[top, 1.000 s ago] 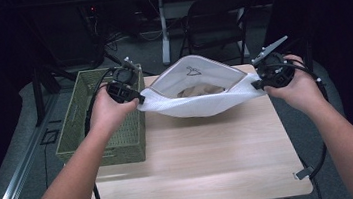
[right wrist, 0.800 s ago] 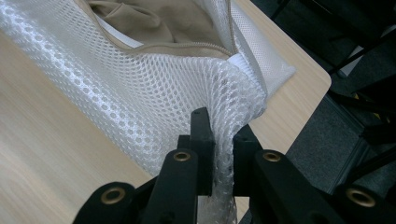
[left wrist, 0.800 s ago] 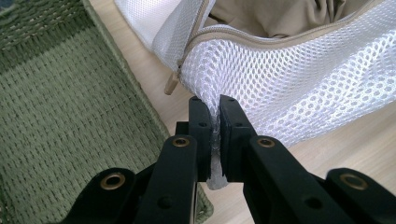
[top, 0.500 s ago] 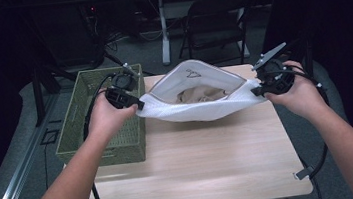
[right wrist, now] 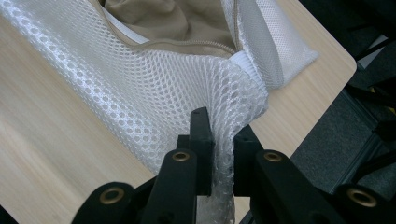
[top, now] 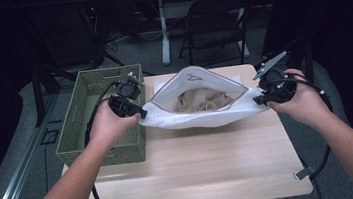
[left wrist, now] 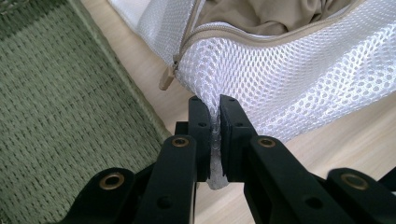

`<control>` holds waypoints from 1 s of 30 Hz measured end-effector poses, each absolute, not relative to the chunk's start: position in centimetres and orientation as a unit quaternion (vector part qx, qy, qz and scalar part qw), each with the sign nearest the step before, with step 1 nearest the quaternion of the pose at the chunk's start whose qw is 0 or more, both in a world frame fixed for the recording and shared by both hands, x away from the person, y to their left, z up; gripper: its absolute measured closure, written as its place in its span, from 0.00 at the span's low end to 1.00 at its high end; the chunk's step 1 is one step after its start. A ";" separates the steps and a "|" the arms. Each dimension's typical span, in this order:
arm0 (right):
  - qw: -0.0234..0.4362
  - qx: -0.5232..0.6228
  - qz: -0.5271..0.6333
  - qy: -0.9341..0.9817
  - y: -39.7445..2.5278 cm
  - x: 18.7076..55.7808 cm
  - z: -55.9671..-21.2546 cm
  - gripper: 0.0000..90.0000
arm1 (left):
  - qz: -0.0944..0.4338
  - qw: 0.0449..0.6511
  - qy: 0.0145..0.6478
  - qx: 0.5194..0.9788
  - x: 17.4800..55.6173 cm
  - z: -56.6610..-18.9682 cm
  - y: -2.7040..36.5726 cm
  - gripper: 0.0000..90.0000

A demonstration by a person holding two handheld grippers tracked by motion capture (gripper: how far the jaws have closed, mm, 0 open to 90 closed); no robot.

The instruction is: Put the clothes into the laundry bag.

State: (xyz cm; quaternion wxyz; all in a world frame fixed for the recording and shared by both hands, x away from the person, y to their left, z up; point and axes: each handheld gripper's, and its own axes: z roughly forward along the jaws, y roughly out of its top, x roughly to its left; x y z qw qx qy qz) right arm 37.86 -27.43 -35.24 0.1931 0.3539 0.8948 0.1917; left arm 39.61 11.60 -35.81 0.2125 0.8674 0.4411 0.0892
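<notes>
Left gripper [top: 138, 116]: jaws clamped on mesh laundry bag [top: 202, 119], left corner. Right gripper [top: 259, 101]: clamped on right corner. Bag: centre frame, long axis left–right between both, mouth open, beige garment [top: 197, 99] inside; green basket [top: 85, 135] left.

A white mesh laundry bag [top: 201, 116] with a tan zipper lies unzipped on a light wooden table, stretched sideways by its two ends. Crumpled beige cloth [top: 197, 99] sits inside its open mouth.
</notes>
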 end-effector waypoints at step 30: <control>0.174 0.342 0.193 0.903 -27.5 34.7 -39.4 0.90 | 0.061 0.230 0.436 0.868 36.8 -40.2 12.4 0.93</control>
